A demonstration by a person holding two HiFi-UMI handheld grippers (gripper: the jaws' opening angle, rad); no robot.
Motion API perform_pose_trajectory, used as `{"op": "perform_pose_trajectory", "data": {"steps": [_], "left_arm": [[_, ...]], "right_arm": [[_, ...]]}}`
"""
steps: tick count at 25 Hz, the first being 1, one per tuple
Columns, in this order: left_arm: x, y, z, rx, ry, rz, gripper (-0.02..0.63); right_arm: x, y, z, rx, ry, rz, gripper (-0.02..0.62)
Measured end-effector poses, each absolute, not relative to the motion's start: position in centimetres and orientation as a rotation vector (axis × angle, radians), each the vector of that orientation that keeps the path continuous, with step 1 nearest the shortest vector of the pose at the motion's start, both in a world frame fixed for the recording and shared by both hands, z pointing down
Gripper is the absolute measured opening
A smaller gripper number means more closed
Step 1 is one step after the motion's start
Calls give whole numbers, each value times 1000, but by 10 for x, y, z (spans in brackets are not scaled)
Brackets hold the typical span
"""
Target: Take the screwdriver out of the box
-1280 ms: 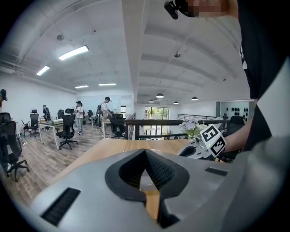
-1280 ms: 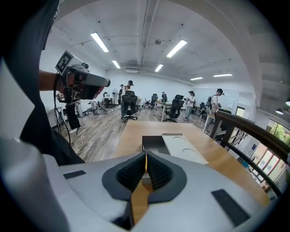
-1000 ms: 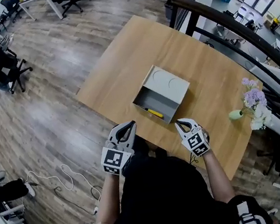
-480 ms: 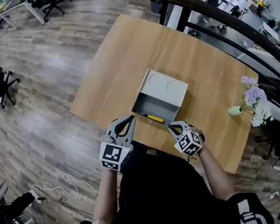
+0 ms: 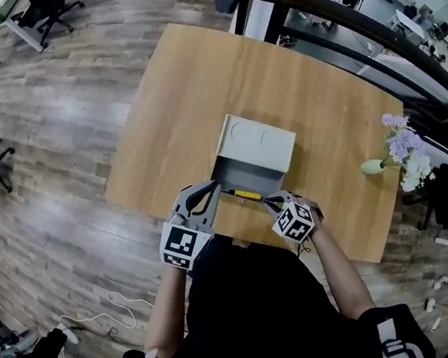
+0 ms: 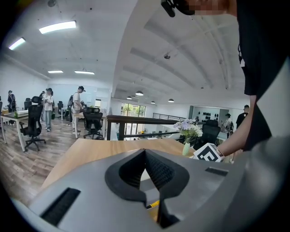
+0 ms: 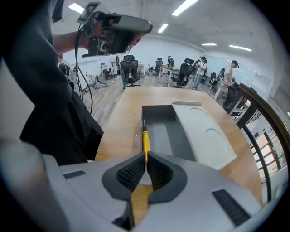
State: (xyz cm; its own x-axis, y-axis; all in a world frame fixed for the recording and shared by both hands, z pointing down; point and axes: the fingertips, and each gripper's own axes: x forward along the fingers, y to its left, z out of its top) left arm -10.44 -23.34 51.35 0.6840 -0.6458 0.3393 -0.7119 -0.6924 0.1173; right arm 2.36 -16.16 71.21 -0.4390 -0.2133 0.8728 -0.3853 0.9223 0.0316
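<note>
A grey box lies open on the wooden table, its lid swung to the far side. A yellow-handled screwdriver rests inside, along the box's near edge. In the right gripper view the screwdriver runs along the left wall, handle end towards me. My right gripper is shut with nothing in it, tips just short of that handle; I cannot tell whether they touch. The right gripper sits at the box's near right corner, and my left gripper, shut and empty, at the near left corner.
A small green vase with purple flowers stands at the table's right edge. A dark railing runs behind the table. Office chairs and desks stand on the wood floor to the left. People stand far off in the left gripper view.
Both grippers have moved forward to the box's near edge. The right one has sunk and tipped down towards the screwdriver's handle. Both stay shut.
</note>
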Motion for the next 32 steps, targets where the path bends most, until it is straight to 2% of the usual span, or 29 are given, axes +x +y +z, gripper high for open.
{"op": "perform_pose_trajectory", "data": {"steps": [14, 19, 28, 32], "left_arm": [[-118, -258, 532, 2722, -878, 423, 21], [-125, -261, 536, 2746, -809, 436, 21], [-132, -269, 538, 2772, -744, 438, 21], [-135, -271, 539, 2769, -741, 429, 21]], "right_arm": [[10, -179, 759, 403, -1884, 370, 34], [4, -191, 767, 452, -1871, 462, 96], [-1, -194, 778, 349, -1838, 482, 103], [2, -193, 781, 241, -1807, 498, 134]]}}
